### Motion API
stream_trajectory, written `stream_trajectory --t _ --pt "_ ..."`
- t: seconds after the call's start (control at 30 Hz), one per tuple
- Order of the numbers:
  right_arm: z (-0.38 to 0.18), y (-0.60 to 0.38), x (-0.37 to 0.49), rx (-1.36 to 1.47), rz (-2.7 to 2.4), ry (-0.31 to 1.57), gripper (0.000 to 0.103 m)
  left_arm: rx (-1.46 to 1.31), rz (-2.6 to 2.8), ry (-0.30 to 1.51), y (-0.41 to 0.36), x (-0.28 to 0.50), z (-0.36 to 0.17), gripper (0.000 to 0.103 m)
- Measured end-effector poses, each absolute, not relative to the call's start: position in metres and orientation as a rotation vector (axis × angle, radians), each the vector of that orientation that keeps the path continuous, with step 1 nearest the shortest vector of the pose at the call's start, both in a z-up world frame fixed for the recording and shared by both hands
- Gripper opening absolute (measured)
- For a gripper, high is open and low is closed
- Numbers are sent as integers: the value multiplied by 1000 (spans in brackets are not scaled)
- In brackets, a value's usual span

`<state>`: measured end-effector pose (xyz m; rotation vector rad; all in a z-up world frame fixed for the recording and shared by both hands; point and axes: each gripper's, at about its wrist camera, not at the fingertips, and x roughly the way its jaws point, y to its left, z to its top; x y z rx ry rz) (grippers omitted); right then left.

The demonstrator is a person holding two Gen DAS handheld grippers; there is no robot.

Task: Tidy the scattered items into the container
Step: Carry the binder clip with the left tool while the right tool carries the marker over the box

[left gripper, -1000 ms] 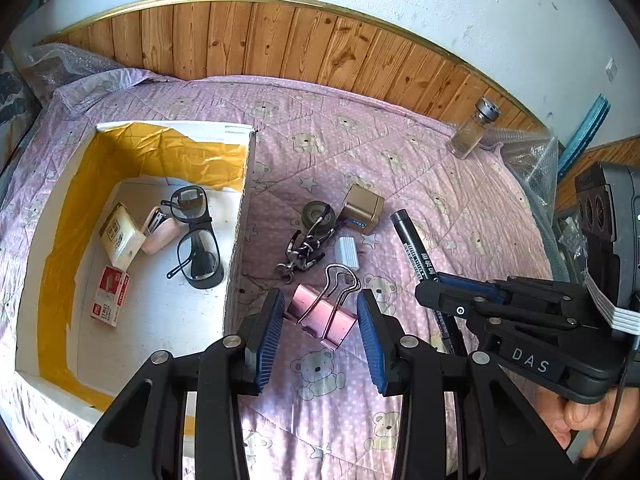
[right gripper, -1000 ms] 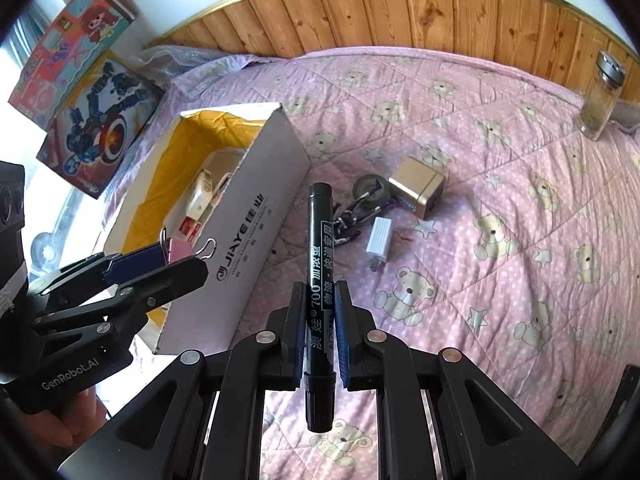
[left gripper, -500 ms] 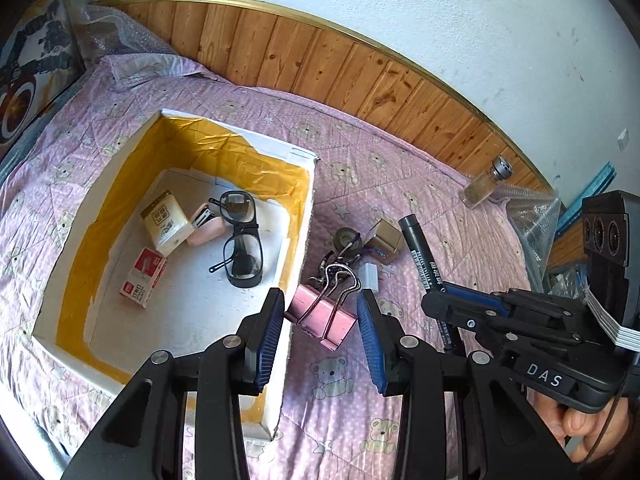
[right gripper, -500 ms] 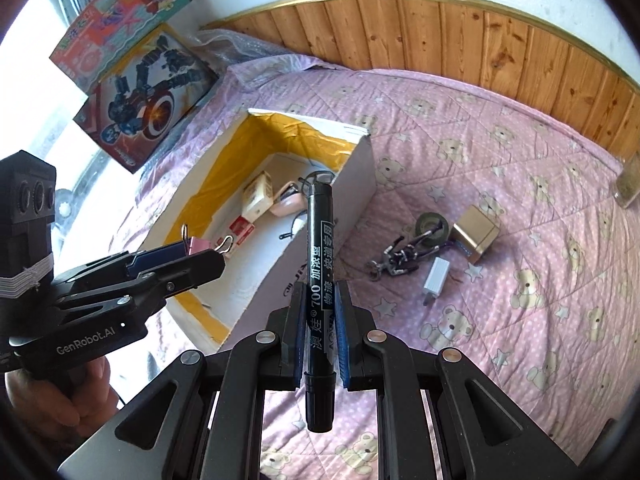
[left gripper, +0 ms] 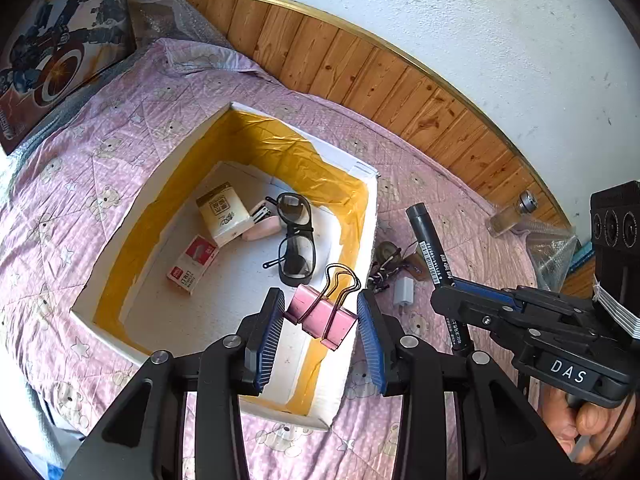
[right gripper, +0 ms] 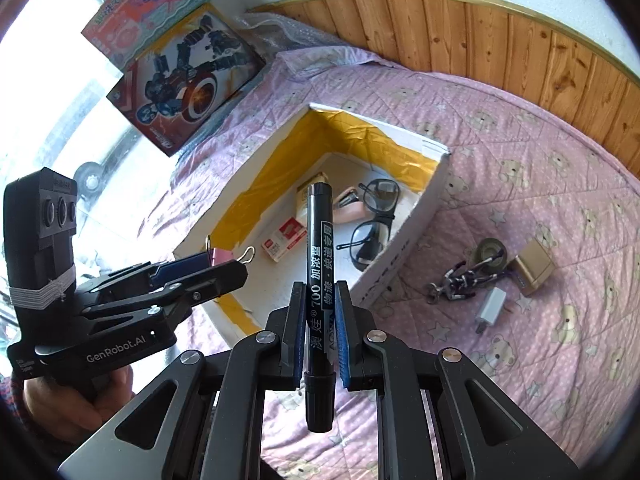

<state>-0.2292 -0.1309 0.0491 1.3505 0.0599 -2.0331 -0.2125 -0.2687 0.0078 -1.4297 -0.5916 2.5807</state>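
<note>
My left gripper [left gripper: 319, 320] is shut on a pink binder clip [left gripper: 326, 318], which hangs over the near right corner of the white box lined with yellow tape [left gripper: 370, 232]. My right gripper [right gripper: 319, 304] is shut on a black marker [right gripper: 318, 240] that points forward above the box's [right gripper: 404, 240] near side. In the left wrist view the marker [left gripper: 430, 244] sits just right of the box. Black glasses [left gripper: 296, 240], a tissue pack [left gripper: 224, 214], a red and white packet [left gripper: 192, 264] and a pink item lie inside.
On the pink quilt right of the box lie a white charger [right gripper: 490, 304], a key bunch [right gripper: 460, 276], a tape roll [right gripper: 490, 252] and a gold box [right gripper: 534, 266]. A glass jar [left gripper: 508, 216] stands by the wooden panel. Toy boxes [right gripper: 180, 76] lean at the far left.
Both grippers have moved left and up, from above the loose items to above the box. The clip and the marker stay gripped as before.
</note>
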Motion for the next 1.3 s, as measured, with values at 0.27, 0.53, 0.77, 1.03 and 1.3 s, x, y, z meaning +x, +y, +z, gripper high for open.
stream_trajectory --t 0.27,0.53,0.77,1.03,1.3 --pt "44 -160 -231 1353 -1966 66 14 -1455 2606 -656 -293 -208 3 39" --pt "28 -182 -237 1399 -1914 50 14 -1520 2590 -735 -315 -209 -13 39" --pt "6 -194 -242 1461 -1881 49 14 -1583 2574 -755 -326 -215 -30 39" --pt "-21 -211 -241 1512 -1877 139 14 -1662 2568 -665 -325 -226 -50 39" --pt "-41 -218 -240 1550 -1866 191 14 -1727 2521 -658 -327 -232 -73 39"
